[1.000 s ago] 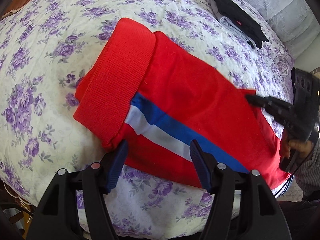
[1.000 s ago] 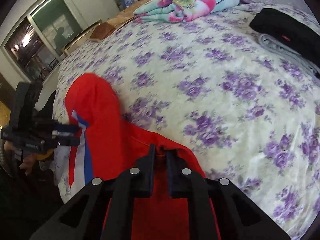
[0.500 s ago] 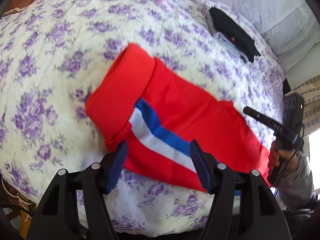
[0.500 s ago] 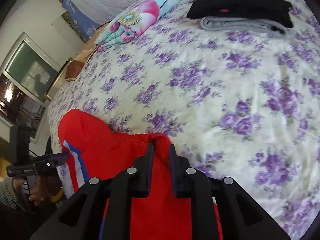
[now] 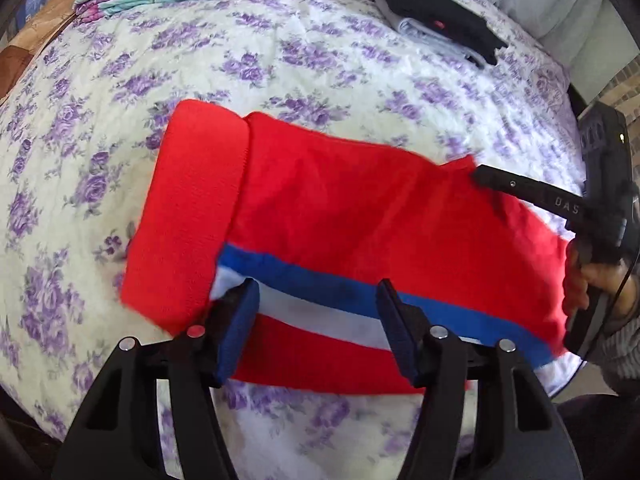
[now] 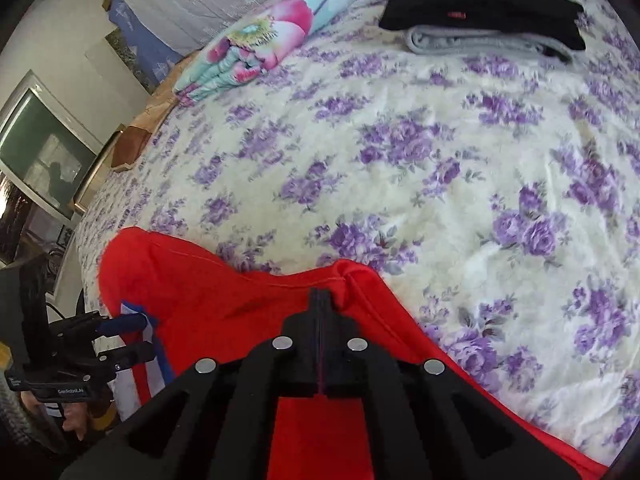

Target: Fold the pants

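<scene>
The one pair of red knit pants with a blue-and-white side stripe [image 5: 344,216] lies along the near edge of my purple-flowered bedspread [image 5: 320,60], wide bare quilt beyond it. My left gripper [image 5: 318,328] stands half open over the stripe, pads clear of cloth. My right gripper [image 6: 320,300] is clamped tight on a red fold. Two folded garments, black on grey [image 6: 488,12], and one floral bundle [image 6: 264,36] sit far off.

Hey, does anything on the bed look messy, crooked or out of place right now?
Nothing stands out. The red pants lie fairly flat on the floral bedspread, a little slanted, with one corner bunched where the right hand-held gripper pinches it. The black and grey folded clothes sit stacked neatly near the far edge.
</scene>
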